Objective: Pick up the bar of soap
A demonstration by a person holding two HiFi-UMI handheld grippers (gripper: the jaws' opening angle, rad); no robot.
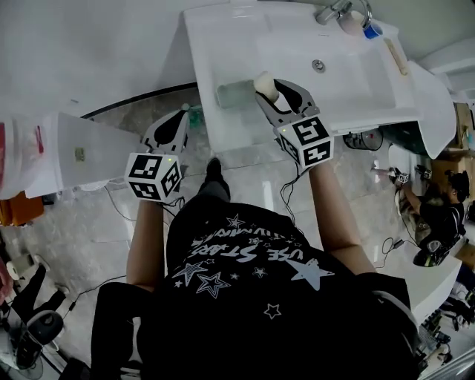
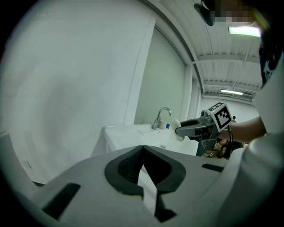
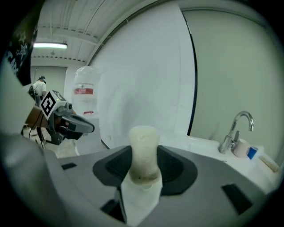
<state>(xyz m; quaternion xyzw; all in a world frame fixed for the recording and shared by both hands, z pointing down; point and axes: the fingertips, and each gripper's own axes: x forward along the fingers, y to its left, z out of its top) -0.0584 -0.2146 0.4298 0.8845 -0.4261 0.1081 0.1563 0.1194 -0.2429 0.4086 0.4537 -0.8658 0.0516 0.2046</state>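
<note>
Bar of soap: cream, rounded, clamped in the right hand-held gripper above the near edge of the sink; in the left gripper view it looks clear of the basin, so I judge it already lifted.
Left hand-held gripper: nearest the person, low and outside the sink's near-left corner; its jaws meet at the tips with nothing between them.
Right hand-held gripper: jaws part-way apart and pressed on the two sides of the soap; most of the bar stands out beyond the pads.
Green block: pale, translucent, lying on the sink's near edge just left of the soap; I cannot tell whether it is a dish or a sponge, nor whether it touches the bar.
Sink: white, with the drain toward the middle of the bowl.
Tap: at the far edge, with a small blue-capped item beside it.
Risk, slip: soap is slick and only one end is pinched, so a harder squeeze or a quick tilt could shoot it out.
Risk, fall: held over the near edge, a dropped bar could miss the bowl and land on the floor.
Risk, knock: a swing to the left could strike the green block.
</note>
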